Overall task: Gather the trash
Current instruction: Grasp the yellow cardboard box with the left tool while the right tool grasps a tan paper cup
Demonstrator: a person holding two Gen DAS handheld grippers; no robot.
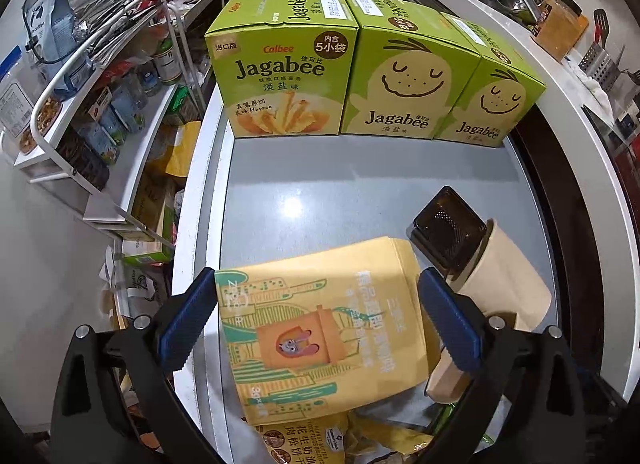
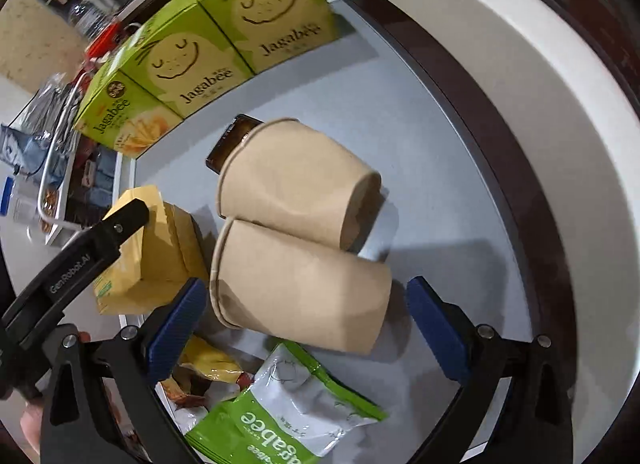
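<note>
Left wrist view: left gripper (image 1: 318, 318) spread wide, blue pads (image 1: 188, 320) flanking a yellow carton (image 1: 320, 328) lying flat between them. The pad on the view's left edge looks to meet the carton's corner; whether the other pad touches cannot be told. Carton not clamped. Ahead of the fingertips, well apart: three green Jagabee boxes (image 1: 280, 76) standing in a row. Past the right-hand finger: a dark plastic tray (image 1: 448, 232) and a paper cup (image 1: 508, 276). Advice: centre the carton between the pads and close squarely on its long sides, since a thin board box will buckle or twist out if pinched at a corner.

Right wrist view: right gripper (image 2: 306, 318) also wide open, nothing held. Between its fingers lies the nearer of two paper cups (image 2: 300, 284), on its side, with the second cup (image 2: 296, 192) touching it just beyond. Below the fingers: a green-and-white snack pouch (image 2: 292, 412) and crumpled wrappers (image 2: 208, 372). Advice: close gently across the cup wall, which dents easily.
</note>
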